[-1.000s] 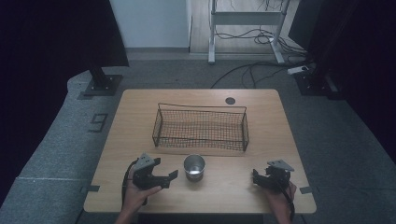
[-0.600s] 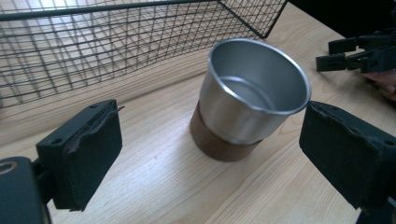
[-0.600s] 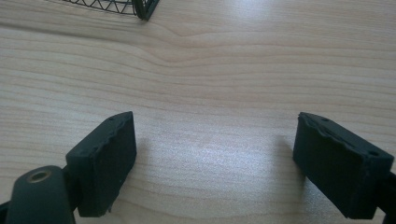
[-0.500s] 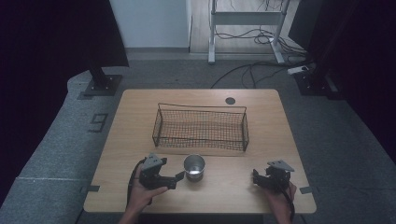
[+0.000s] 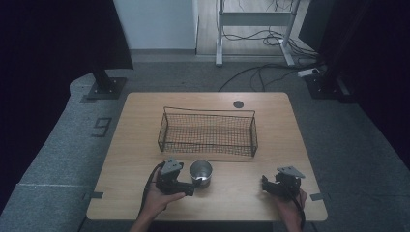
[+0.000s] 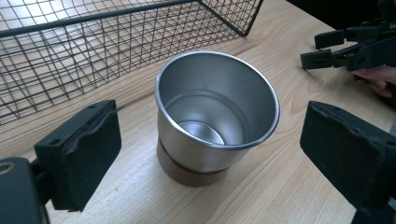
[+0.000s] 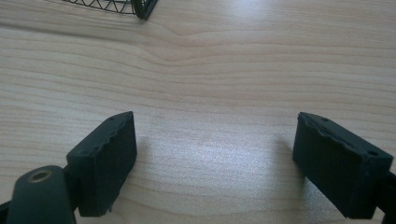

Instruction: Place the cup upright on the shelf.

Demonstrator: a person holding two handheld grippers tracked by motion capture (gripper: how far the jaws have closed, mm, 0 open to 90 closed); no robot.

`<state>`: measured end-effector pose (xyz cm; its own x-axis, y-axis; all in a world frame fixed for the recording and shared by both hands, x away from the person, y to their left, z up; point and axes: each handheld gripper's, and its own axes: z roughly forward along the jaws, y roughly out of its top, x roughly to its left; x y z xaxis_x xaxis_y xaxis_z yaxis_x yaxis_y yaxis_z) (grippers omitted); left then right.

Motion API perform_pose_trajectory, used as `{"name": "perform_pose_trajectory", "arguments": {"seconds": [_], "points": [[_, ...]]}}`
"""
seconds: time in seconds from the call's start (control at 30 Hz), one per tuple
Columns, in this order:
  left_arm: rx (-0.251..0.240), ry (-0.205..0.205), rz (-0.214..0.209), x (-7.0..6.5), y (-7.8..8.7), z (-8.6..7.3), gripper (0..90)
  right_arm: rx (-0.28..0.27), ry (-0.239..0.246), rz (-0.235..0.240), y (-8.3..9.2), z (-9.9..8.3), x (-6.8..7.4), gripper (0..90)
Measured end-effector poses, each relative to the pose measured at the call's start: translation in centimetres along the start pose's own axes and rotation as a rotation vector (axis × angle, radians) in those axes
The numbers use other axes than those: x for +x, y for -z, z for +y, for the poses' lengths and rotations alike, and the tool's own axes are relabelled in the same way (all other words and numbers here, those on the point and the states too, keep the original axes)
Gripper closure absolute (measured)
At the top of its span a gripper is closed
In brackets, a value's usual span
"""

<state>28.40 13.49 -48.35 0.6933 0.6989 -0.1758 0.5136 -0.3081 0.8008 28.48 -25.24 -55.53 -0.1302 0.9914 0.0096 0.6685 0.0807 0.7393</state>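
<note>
**Operator:** Why is the left gripper [image 6: 205, 154] positioned that way?

**Technician:** Its jaws are spread wide, one on each side of the steel cup [image 6: 217, 112], with clear gap on both sides and no contact. My judgement: this is a pre-grasp alignment, set to close on the cup wall. In the high view the left gripper [image 5: 193, 186] sits just beside the cup [image 5: 201, 172].

**Operator:** Cup location?

**Technician:** Upright on the counter [image 5: 145, 145], near the front edge, just in front of the wire basket [image 5: 207, 131] and apart from it.

**Operator:** Right gripper?

**Technician:** The right gripper [image 7: 215, 158] has its jaws spread over bare counter, holding nothing. It rests well apart from the cup, probably parked.

**Operator:** Cup appearance?

**Technician:** Brushed metal, tapered wall widening toward a rolled rim, empty interior, darker brown band at the base.
</note>
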Motion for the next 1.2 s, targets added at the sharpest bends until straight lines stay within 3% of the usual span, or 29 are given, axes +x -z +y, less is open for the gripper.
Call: {"name": "perform_pose_trajectory", "arguments": {"seconds": [0.57, 1.2], "points": [[0.036, -0.019, 0.000, -1.2, -2.6, 0.5, 2.1, 0.000, -0.001, 0.001, 0.0, 0.0, 0.0, 13.5], [0.061, -0.045, 0.074, -1.3, -5.4, 0.1, 5.3, 0.000, -0.001, 0.001, 0.0, 0.0, 0.0, 13.5]]}}
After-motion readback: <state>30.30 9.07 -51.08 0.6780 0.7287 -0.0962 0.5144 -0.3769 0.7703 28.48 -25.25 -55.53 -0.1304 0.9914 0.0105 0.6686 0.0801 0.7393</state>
